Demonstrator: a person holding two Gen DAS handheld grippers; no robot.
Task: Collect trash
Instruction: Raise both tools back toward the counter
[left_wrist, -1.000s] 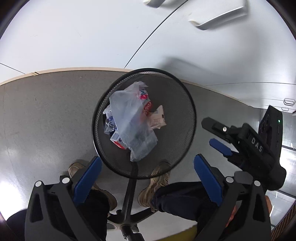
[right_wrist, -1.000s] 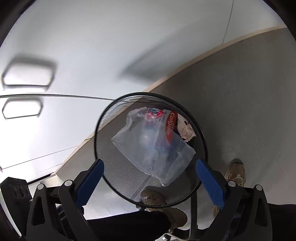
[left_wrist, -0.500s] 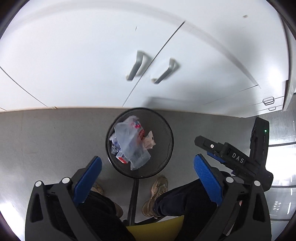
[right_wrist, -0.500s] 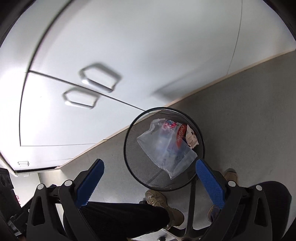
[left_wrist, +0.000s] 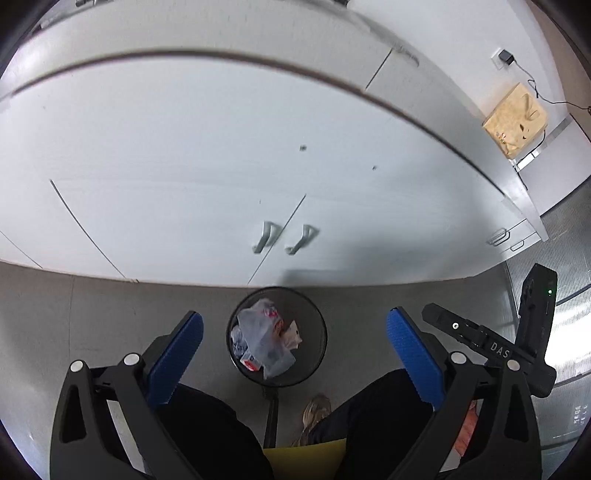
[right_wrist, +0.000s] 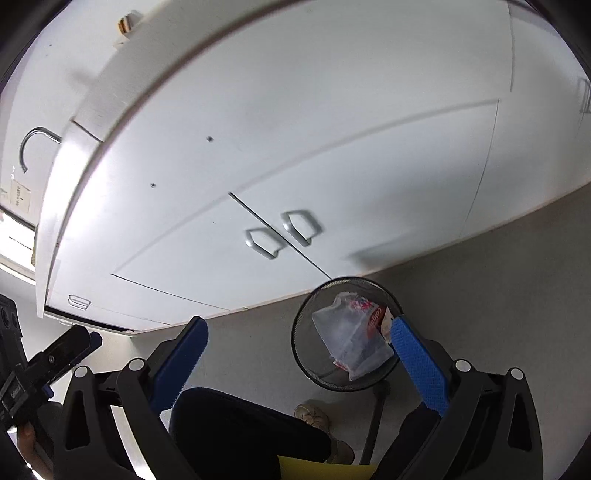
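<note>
A black wire-mesh waste bin (left_wrist: 317, 354) stands on the grey floor below me, also in the right wrist view (right_wrist: 306, 354). Inside lie a clear plastic bag (left_wrist: 264, 341), a red-and-white toothpaste box (right_wrist: 373, 318) and crumpled wrappers (left_wrist: 293, 334). My left gripper (left_wrist: 293, 354) is open and empty, high above the bin. My right gripper (right_wrist: 299, 360) is open and empty, also high above it, its right pad overlapping the bin's rim. The right gripper shows in the left view (left_wrist: 491, 343), and the left one in the right view (right_wrist: 48, 365).
White cabinets with paired metal door handles (left_wrist: 284, 238) stand behind the bin, under a white countertop. A brown paper bag (left_wrist: 515, 120) sits on the counter at far right. The person's dark-trousered legs, tan shoes (left_wrist: 316, 410) and a chair's base are below me.
Both grippers have risen well away from the bin, which now looks much smaller. The cabinet fronts, handles and countertop have come into view. Both stay open.
</note>
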